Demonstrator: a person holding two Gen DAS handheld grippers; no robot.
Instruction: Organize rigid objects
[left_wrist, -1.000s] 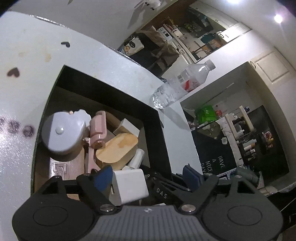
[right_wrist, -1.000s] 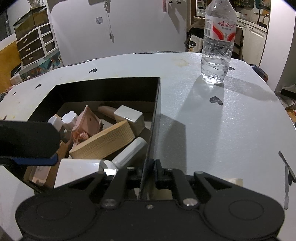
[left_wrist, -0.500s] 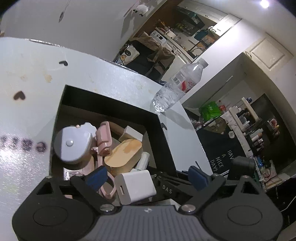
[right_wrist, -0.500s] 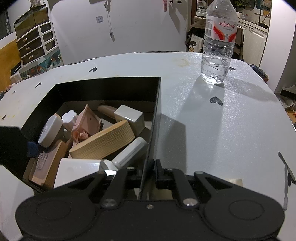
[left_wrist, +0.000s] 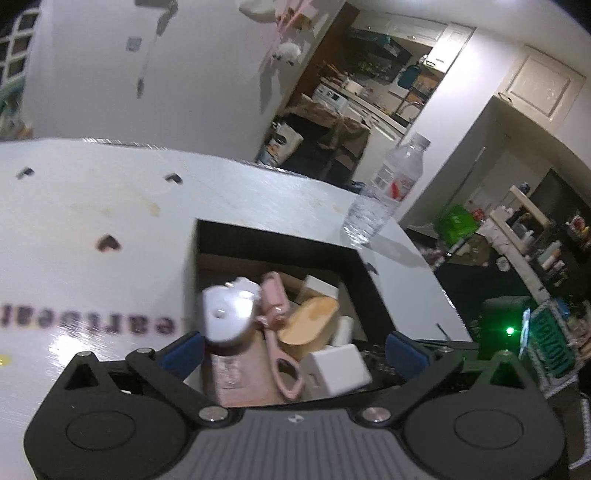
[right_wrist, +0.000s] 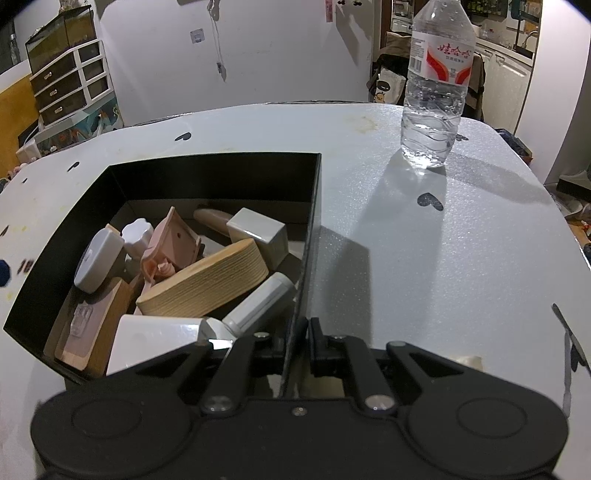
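Charger block lies in the box between open left tool tips.

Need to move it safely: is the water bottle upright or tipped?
Upright: the water bottle stands on its base on the table, cap up.

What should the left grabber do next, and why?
Probably lift away to look for another loose thing. The left gripper has just been opening and holds nothing; the white charger block lies in the black box, which the right gripper pinches by its wall.
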